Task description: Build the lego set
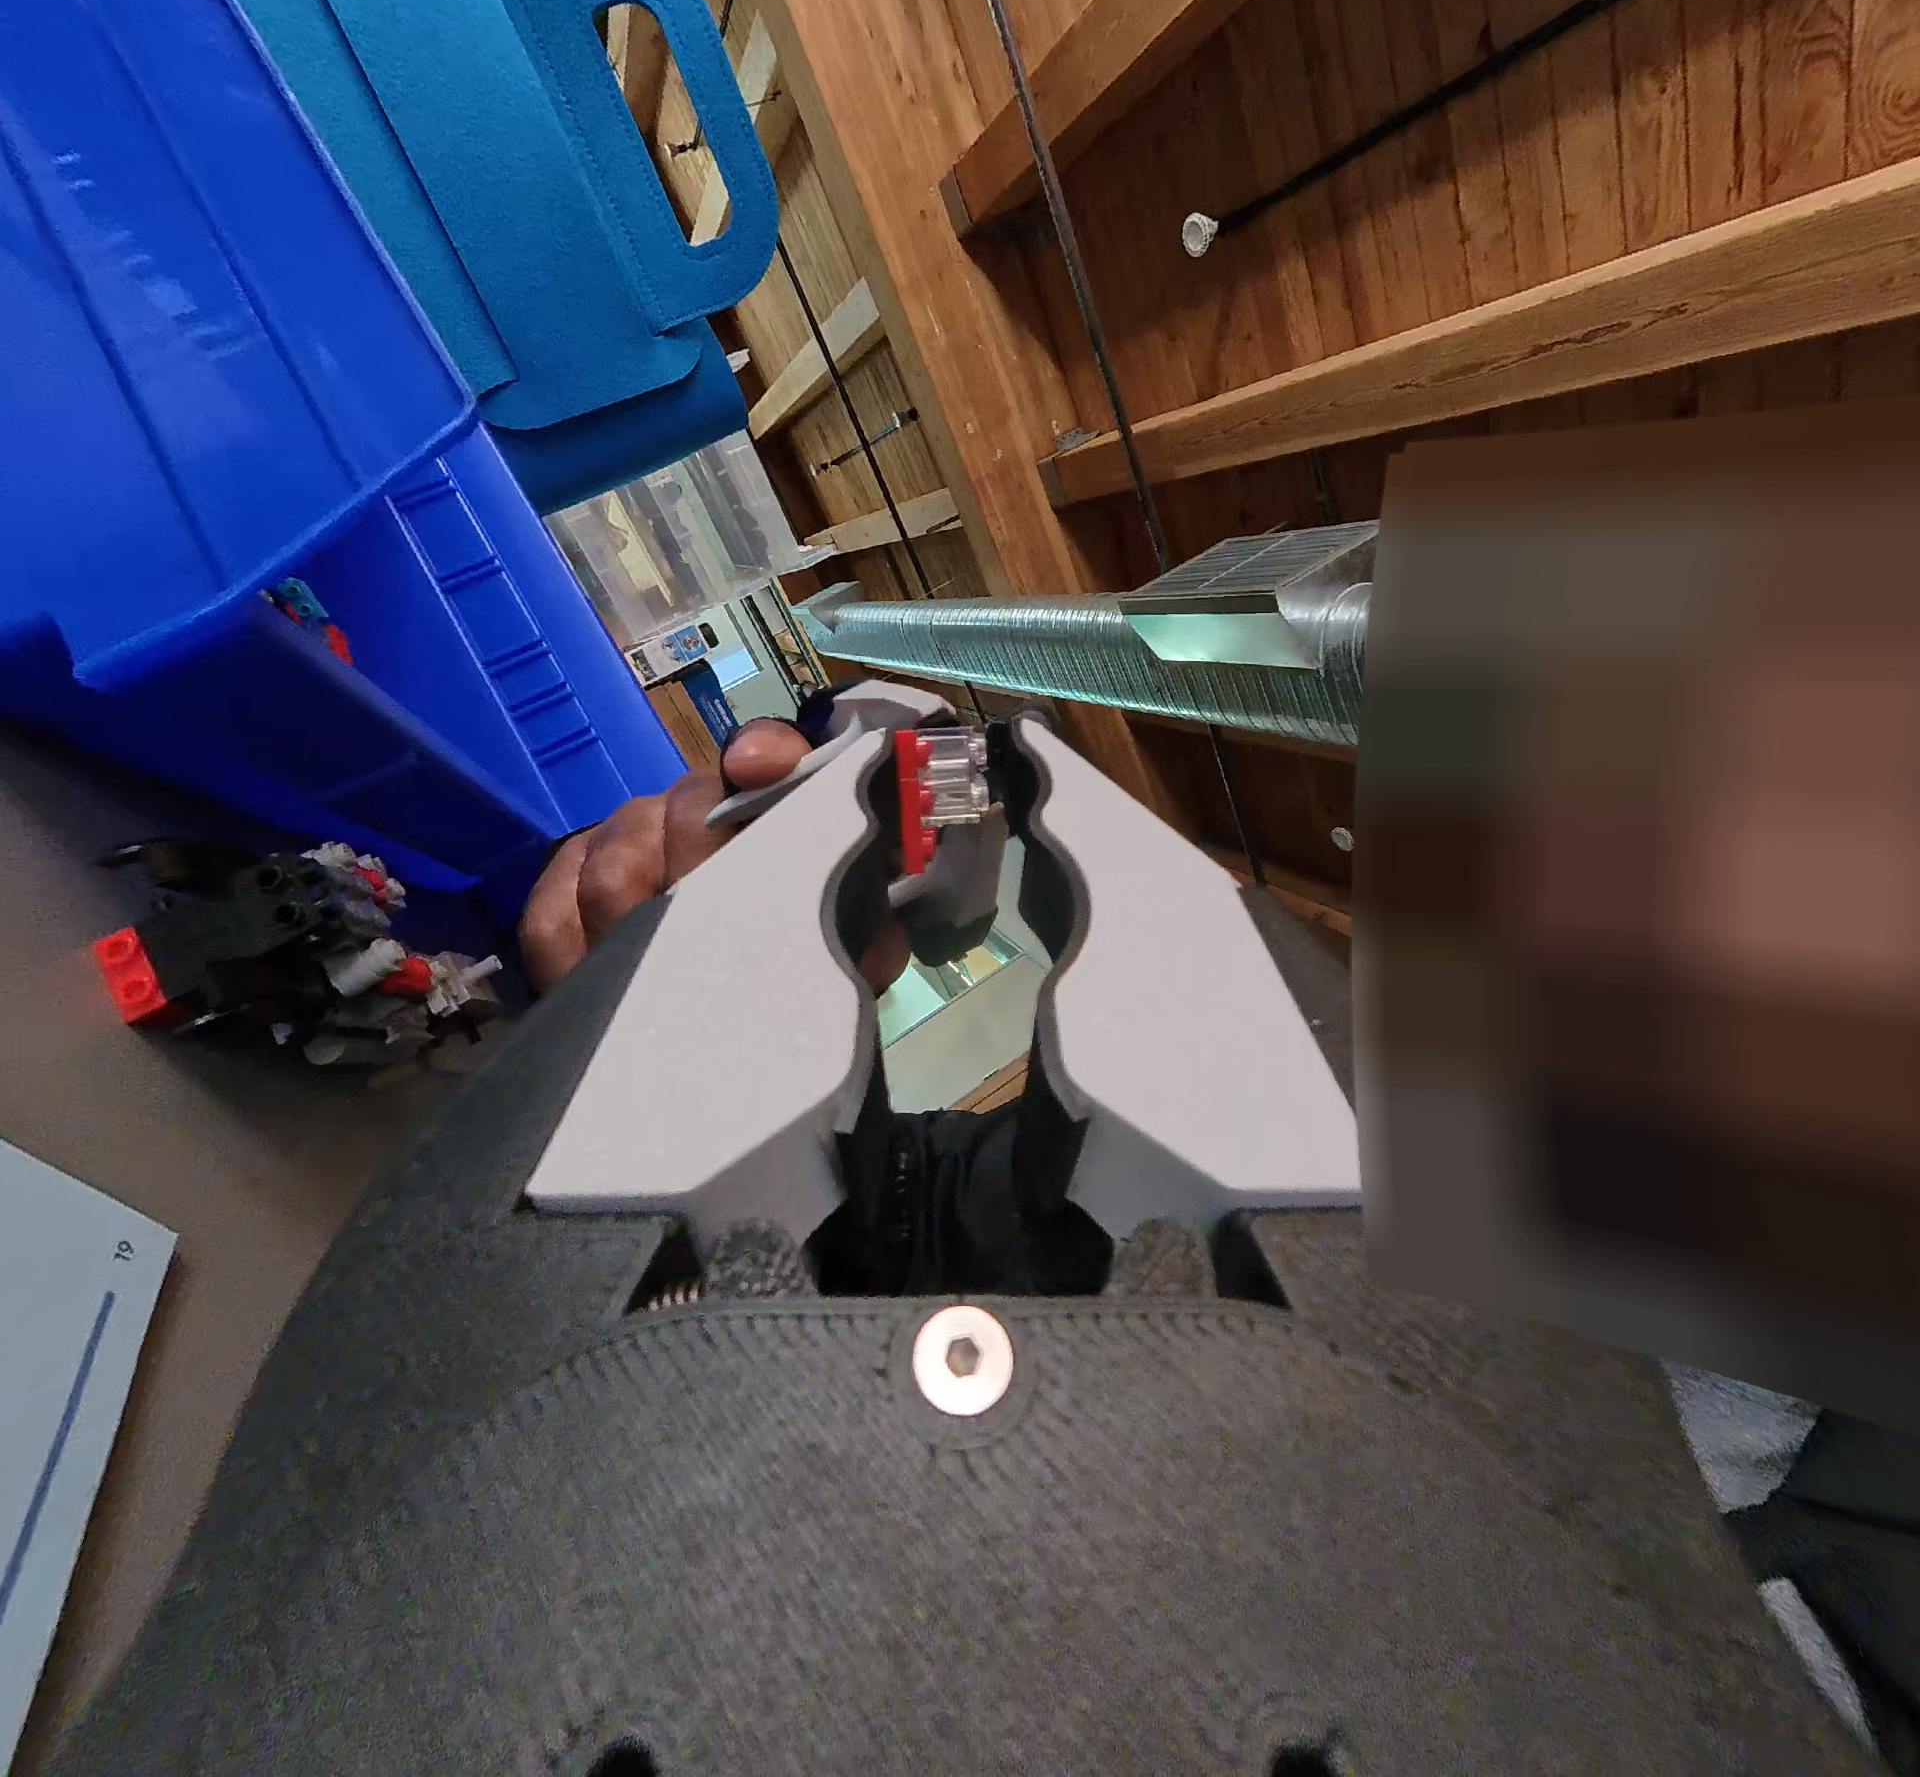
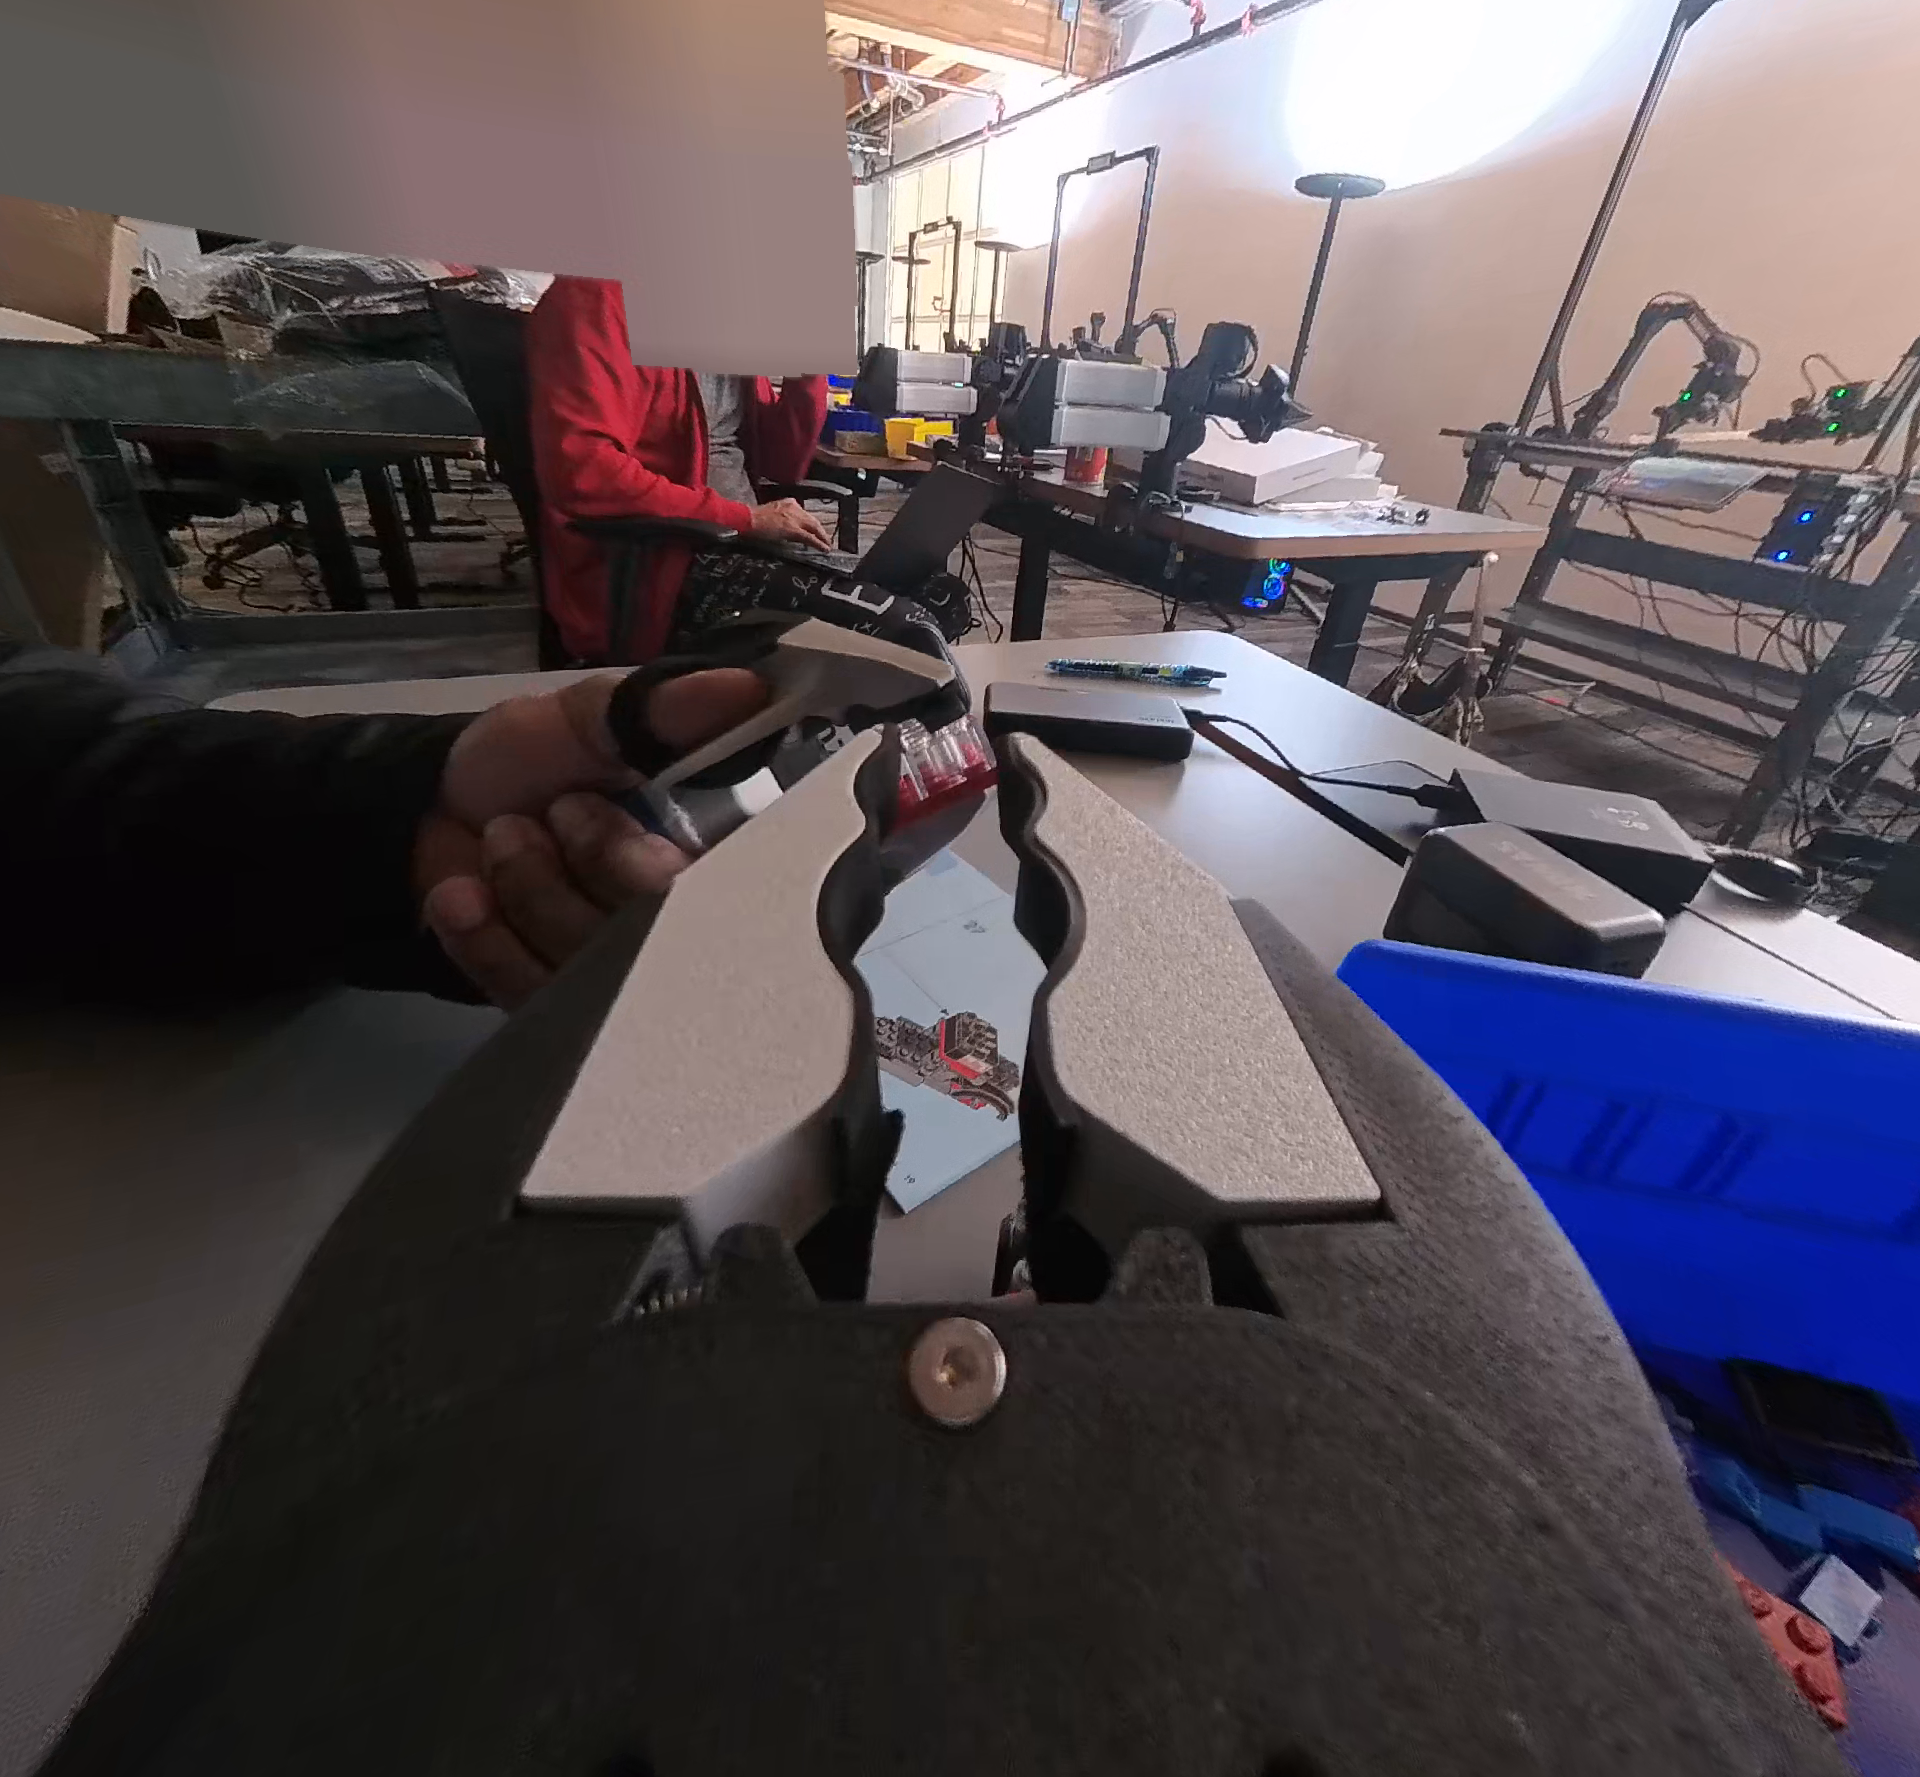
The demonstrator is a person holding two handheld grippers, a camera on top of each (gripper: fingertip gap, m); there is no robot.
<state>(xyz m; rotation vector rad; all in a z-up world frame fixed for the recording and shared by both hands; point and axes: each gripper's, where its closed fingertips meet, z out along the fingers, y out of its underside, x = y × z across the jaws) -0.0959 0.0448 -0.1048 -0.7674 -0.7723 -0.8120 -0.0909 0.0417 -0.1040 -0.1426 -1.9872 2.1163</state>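
Note:
A small red lego plate with clear pieces on it (image 1: 938,797) sits between the fingertips of my left gripper (image 1: 954,748), whose jaws are closed onto it. In the right wrist view the same piece (image 2: 940,763) fills the narrow gap at the tips of my right gripper (image 2: 943,759), and the left gripper's finger (image 2: 842,662) comes in from the left and lies over it. Both grippers meet at this piece, above the table. A partly built dark lego model (image 1: 281,948) with a red brick (image 1: 130,974) lies on the table to the left.
Stacked blue bins (image 1: 260,377) stand behind the model, and the blue bin (image 2: 1662,1156) at right holds loose bricks (image 2: 1797,1623). An instruction booklet (image 2: 935,1052) lies under the grippers. Black boxes (image 2: 1527,896) and a cable lie farther off. A person in red (image 2: 623,460) sits beyond the table. Only a small space, under 4 cm, lies between the two pairs of fingers.

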